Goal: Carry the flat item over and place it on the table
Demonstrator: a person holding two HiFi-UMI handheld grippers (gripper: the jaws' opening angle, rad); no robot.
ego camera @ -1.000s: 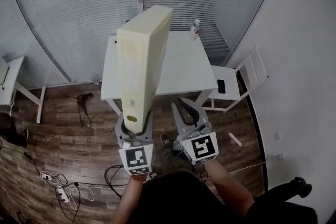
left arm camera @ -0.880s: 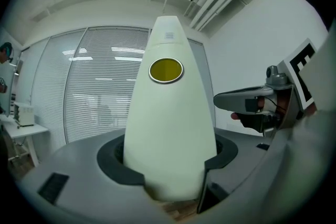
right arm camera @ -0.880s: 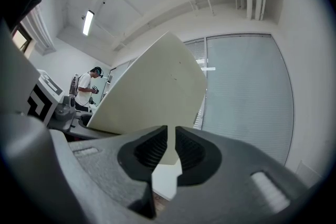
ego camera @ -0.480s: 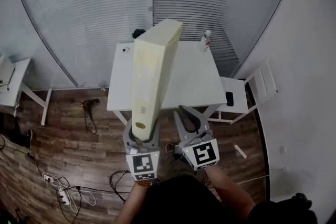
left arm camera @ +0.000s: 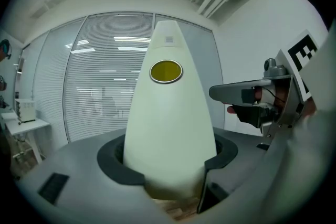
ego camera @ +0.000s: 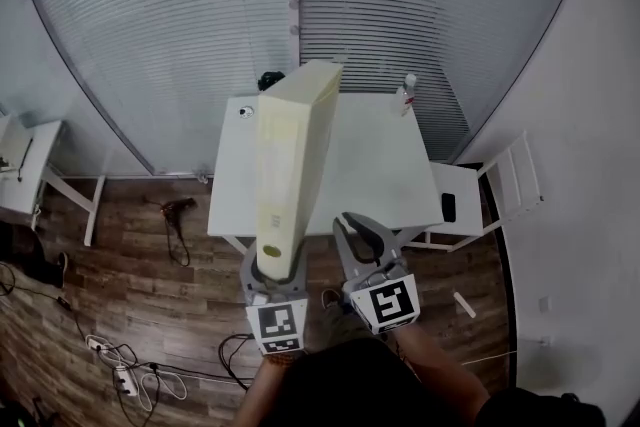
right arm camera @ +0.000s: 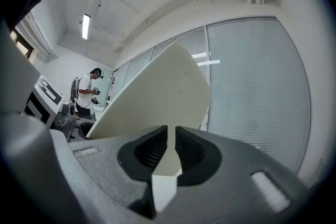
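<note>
While aloft, slab between left jaws

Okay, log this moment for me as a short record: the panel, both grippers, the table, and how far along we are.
panel: cream flat panel, held on edge, leaning out over the table
left gripper: left gripper clamped on the panel's lower end
right gripper: right gripper nearly closed, empty, beside the panel
table: white table just ahead, small bottle at its far right corner
progress: panel in the air, not yet set down
</note>
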